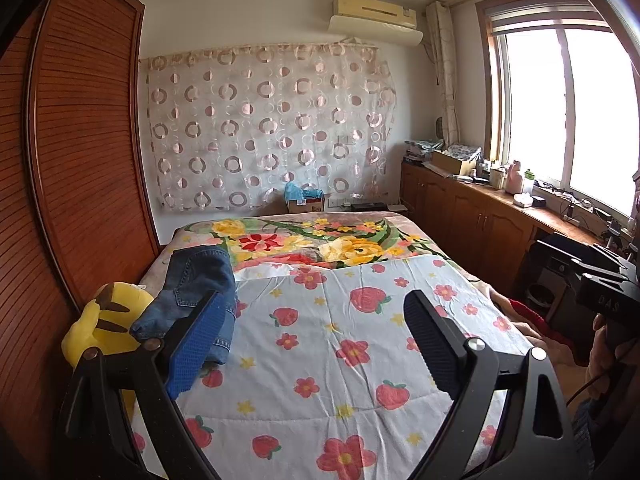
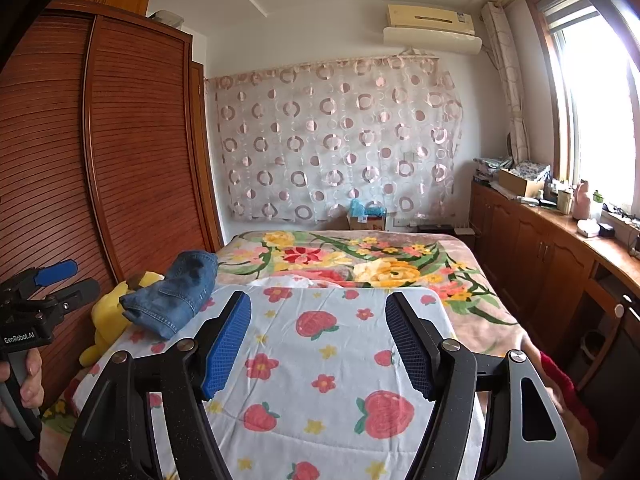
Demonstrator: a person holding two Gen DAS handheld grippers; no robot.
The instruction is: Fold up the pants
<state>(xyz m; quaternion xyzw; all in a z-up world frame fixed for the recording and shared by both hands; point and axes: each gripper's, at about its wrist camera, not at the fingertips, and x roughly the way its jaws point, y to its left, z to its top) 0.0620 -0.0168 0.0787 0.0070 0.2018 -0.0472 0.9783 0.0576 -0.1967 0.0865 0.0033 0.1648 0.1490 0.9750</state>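
Blue denim pants (image 1: 192,288) lie folded in a compact bundle at the left edge of the bed, partly on a yellow plush toy (image 1: 100,324). They also show in the right wrist view (image 2: 176,294). My left gripper (image 1: 316,320) is open and empty, held above the strawberry-print quilt (image 1: 340,360), its left finger just right of the pants. My right gripper (image 2: 318,320) is open and empty above the quilt (image 2: 320,360), right of the pants. The left gripper also shows at the left of the right wrist view (image 2: 66,280), jaws apart.
A brown slatted wardrobe (image 1: 80,160) runs along the bed's left side. A floral blanket (image 1: 320,244) covers the far half of the bed. Wooden cabinets (image 1: 480,216) with clutter stand under the window at right. A red cloth (image 2: 560,384) lies at the bed's right edge.
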